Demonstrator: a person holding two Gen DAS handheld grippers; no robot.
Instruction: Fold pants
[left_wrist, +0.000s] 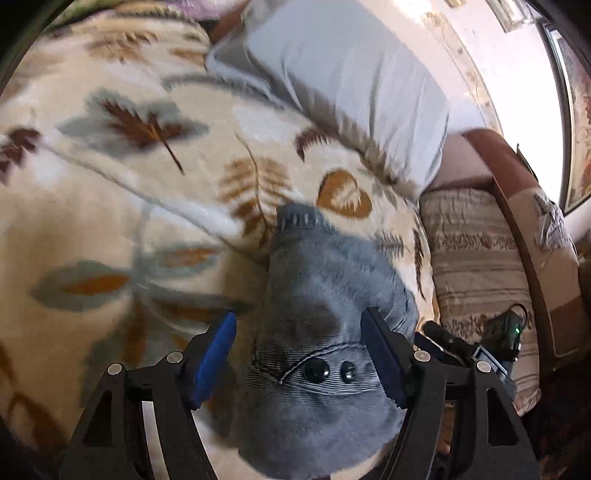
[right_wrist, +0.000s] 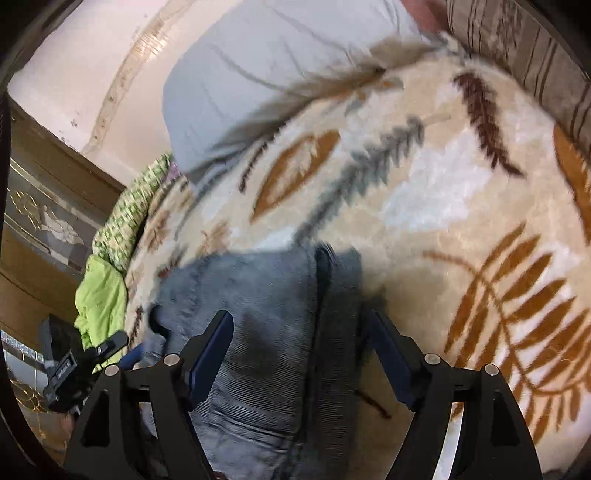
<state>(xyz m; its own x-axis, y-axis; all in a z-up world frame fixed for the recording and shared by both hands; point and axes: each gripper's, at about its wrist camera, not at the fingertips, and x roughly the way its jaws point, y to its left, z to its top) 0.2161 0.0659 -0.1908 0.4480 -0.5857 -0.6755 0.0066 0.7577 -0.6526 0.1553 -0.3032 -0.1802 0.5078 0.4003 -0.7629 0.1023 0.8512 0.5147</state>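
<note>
Grey-blue corduroy pants (left_wrist: 325, 295) lie bunched on a cream blanket with leaf prints (left_wrist: 122, 206). In the left wrist view the waistband with two dark buttons (left_wrist: 327, 370) sits between the fingers of my left gripper (left_wrist: 301, 325), which is open and just above the cloth. In the right wrist view the pants (right_wrist: 258, 314) lie folded under my right gripper (right_wrist: 299, 325), also open, its fingers astride the cloth's right edge. The other gripper (right_wrist: 85, 362) shows at lower left there.
A pale blue pillow (left_wrist: 343, 81) lies at the head of the bed, also in the right wrist view (right_wrist: 266, 66). A striped brown cushion (left_wrist: 476, 266) sits on the right. Green clothes (right_wrist: 107, 291) lie at the bed's left edge by a wooden wardrobe (right_wrist: 40, 221).
</note>
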